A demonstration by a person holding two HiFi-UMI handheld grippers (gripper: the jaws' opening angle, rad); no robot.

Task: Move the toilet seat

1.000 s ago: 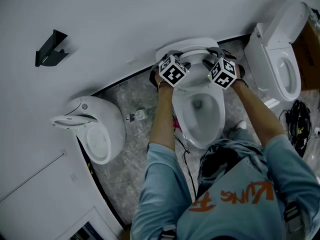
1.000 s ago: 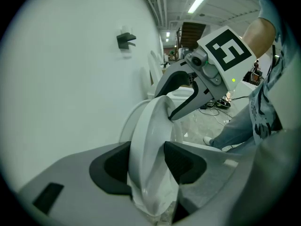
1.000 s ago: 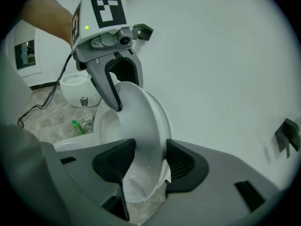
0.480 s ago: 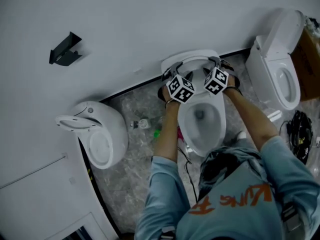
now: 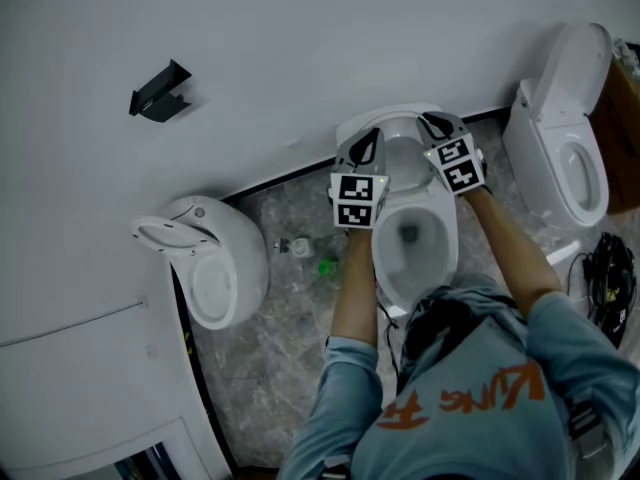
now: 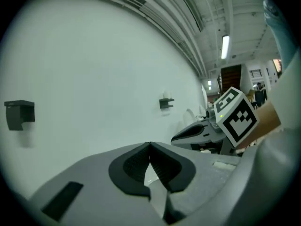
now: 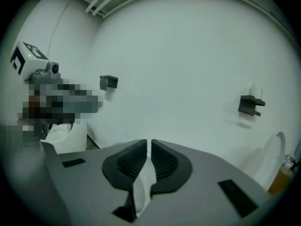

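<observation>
The toilet seat (image 5: pixel 395 118) is off the bowl (image 5: pixel 412 238) and tipped up towards the white wall (image 5: pixel 250 48), at the back of the middle toilet, with a gripper on each side of it. On the left flank, the left tongs (image 5: pixel 366 140) have just been snapping closed. The left gripper view shows the pads meeting at the tips with a thin white sliver of the seat's edge caught between them. Over on the right flank, the right tongs (image 5: pixel 437 123) have just been closing too. In the right gripper view the pads sit a hair apart, pinching a pale curved strip of the seat's rim. Both marker cubes face up at the head camera, forearms reaching in over the open bowl.

Further out, a second toilet (image 5: pixel 205 258) sits to the left on the marbled floor (image 5: pixel 290 308), and a third toilet (image 5: pixel 560 138) stands to the right. A small green thing (image 5: pixel 327 266) lies on the floor beside the middle toilet. A black bracket (image 5: pixel 160 93) is fixed to the wall, up and to the left. Dark cables (image 5: pixel 605 278) bunch at the right edge.
</observation>
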